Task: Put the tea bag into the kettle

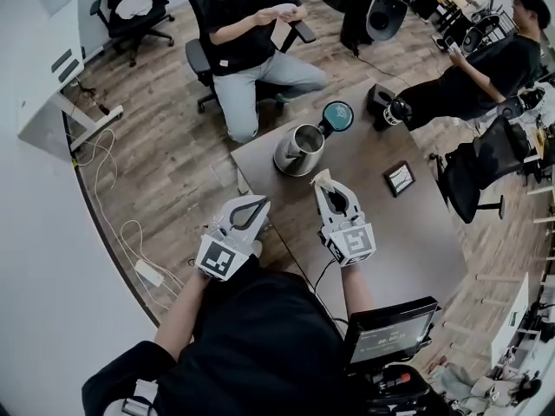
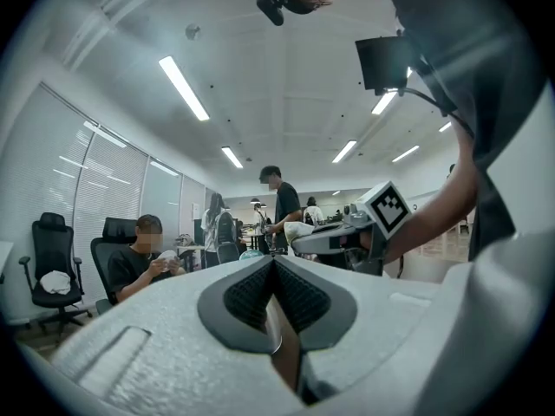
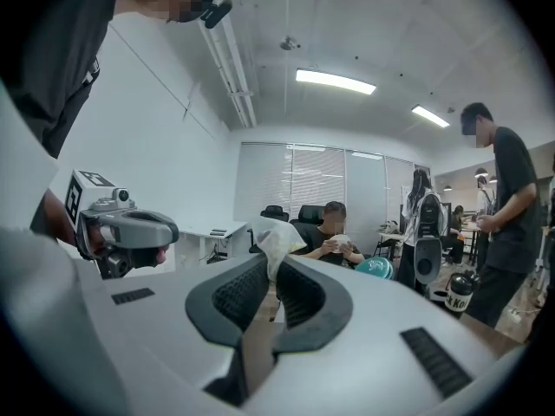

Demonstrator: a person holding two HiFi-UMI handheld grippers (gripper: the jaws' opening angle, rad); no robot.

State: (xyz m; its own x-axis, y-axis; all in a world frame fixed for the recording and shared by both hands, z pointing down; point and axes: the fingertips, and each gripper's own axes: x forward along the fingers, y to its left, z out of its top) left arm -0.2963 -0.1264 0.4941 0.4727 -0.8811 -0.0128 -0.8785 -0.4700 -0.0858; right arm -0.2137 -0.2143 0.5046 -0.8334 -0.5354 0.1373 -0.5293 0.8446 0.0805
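Observation:
The steel kettle (image 1: 299, 150) stands on the brown table (image 1: 416, 232) with its teal lid (image 1: 336, 115) swung open; only the lid (image 3: 375, 268) shows in the right gripper view. My right gripper (image 1: 324, 183) is just in front of the kettle, shut on the pale tea bag (image 1: 322, 178). That tea bag (image 3: 275, 236) sticks up from between the jaws of my right gripper (image 3: 270, 269). My left gripper (image 1: 258, 204) hovers off the table's left corner, its jaws pressed together with nothing in them (image 2: 274, 263). Each gripper view shows the other gripper beside it.
A small dark device (image 1: 400, 178) lies on the table right of the kettle, and a black bottle (image 1: 379, 102) stands at the far edge. Seated people on office chairs (image 1: 251, 33) ring the table. Cables (image 1: 130, 232) run over the floor at left. A screen (image 1: 390, 332) is near me.

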